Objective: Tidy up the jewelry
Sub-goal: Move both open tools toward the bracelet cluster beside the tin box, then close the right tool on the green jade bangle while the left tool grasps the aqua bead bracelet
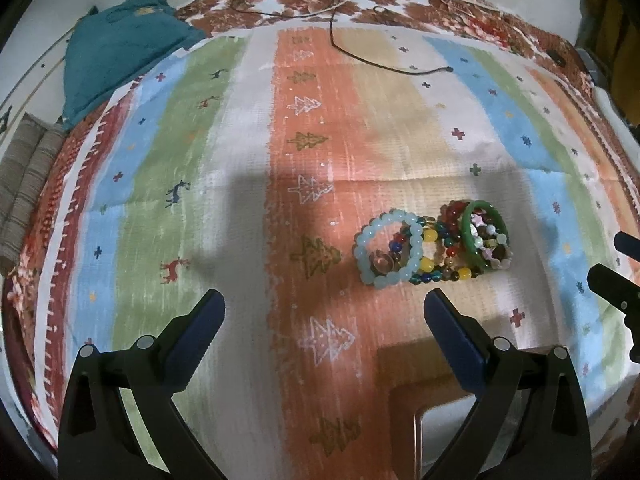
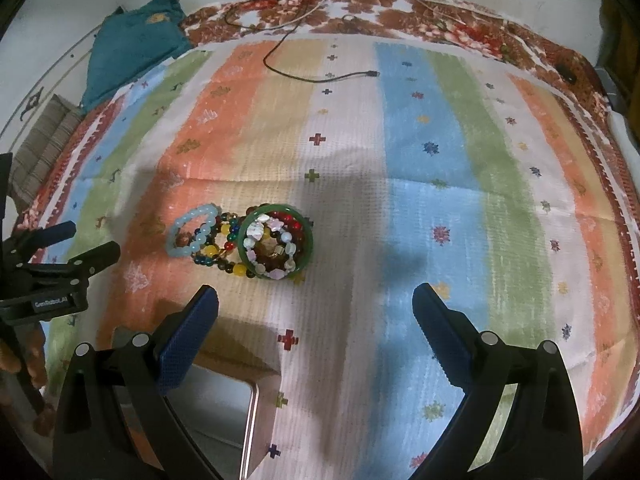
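Striped cloth [image 1: 248, 152] spread wide over a bed w/ floral border. Teal garment [image 1: 120, 44] bunched at far left; black cable [image 1: 360, 56] trailing from far edge toward centre. Box [image 2: 224, 408], open, at near edge betw. both grippers. Left gripper [image 1: 324, 312] held above cloth, jaws wide apart, nothing betw. them. Right gripper [image 2: 316, 304] likewise spread & empty. Jewelry pile [image 2: 244, 240] just beyond, centre of cloth: green bangle [image 2: 276, 242] ringing pale shell beads, multicolour bead strands [image 2: 224, 248] tangled beside it, light-blue bracelet [image 2: 194, 232] at left end. Best bet: take one piece only, prob. the blue bracelet at pile's edge, pinching a single bead run; lift slowly so snagged strands drop free before moving to box.
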Demonstrator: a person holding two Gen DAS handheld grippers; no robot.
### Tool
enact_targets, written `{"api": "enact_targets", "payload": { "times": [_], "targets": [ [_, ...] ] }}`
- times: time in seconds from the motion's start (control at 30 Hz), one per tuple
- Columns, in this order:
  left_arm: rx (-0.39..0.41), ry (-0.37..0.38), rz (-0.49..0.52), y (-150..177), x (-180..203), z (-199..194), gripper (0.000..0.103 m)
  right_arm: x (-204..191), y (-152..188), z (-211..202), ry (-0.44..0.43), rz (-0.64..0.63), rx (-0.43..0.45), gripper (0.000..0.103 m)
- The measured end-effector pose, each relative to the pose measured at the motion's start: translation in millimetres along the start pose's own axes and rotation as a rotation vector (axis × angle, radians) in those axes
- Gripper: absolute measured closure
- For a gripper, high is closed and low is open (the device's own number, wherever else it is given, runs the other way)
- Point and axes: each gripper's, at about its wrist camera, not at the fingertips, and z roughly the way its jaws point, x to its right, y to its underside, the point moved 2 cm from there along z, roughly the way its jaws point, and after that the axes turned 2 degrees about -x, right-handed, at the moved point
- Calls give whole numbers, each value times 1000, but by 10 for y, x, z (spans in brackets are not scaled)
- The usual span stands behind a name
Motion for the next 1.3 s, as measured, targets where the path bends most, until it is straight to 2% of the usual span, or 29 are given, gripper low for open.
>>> {"api": "enact_targets", "payload": {
  "times": [0.63,0.77,0.83,1.0,1.07,1.2,1.3],
  "targets": [
    [-27,1,47,-239,39,333,6,22,-295,485,12,13,-67,5],
    [-42,2,54,-277,39,454,7,29,-341,569,52,0,-76,5],
    [-50,3,47,-292,22,498,11,36,-365,616,43,6,-86,14],
    [-71,4,52,-340,17,612,14,36,-424,743,44,-2,-101,15],
    [-77,2,56,-350,20,648,19,27,-441,807,41,-6,-112,19],
    [-87,-2,70,-375,33,735,22,-1,-457,896,37,-19,-123,35],
    [-98,-14,88,-387,53,809,25,-29,-466,969,24,-35,-143,40]
  ]
}}
